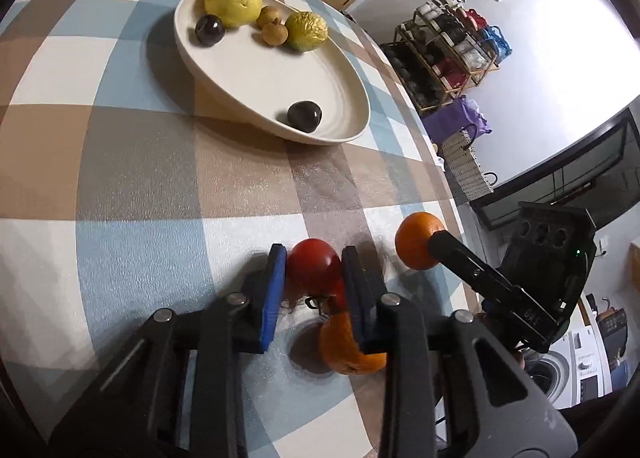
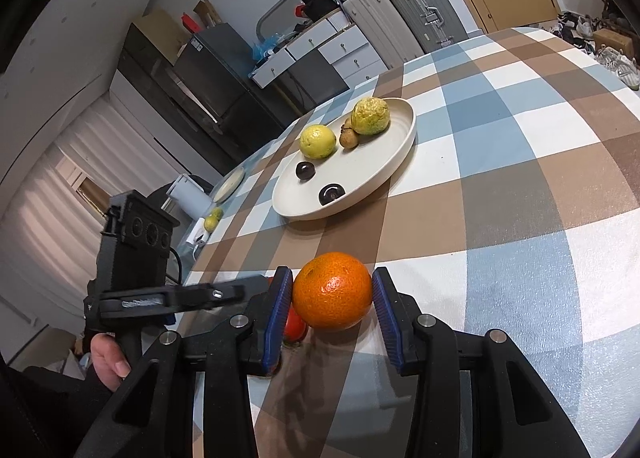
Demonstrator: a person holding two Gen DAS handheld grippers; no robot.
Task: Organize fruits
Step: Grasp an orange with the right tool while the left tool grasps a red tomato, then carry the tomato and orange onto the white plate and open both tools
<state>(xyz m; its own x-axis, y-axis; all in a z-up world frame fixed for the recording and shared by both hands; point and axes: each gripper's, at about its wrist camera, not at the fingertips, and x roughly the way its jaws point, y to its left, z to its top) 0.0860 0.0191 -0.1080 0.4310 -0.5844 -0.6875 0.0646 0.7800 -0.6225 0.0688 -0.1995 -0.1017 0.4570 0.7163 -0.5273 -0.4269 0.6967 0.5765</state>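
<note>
The left gripper (image 1: pixel 314 272) jaws clamp a red fruit (image 1: pixel 314 270), probably a tomato; the right gripper (image 2: pixel 333 298) jaws clamp an orange (image 2: pixel 333 290), both near, meant for the far plate (image 2: pixel 396 161) on the desk (image 2: pixel 520 177).

Left wrist: we look low along our fingers across the checked tablecloth (image 1: pixel 140 177) | right wrist: likewise | shared: shallow cream ceramic dish (image 1: pixel 256 69) (image 2: pixel 384 173) ahead.

Home, checkered tablecloth (image 2: pixel 520 105), suitcases (image 2: pixel 400 13), shoe rack (image 1: pixel 444 53), washing machine (image 1: pixel 560 374)
</note>
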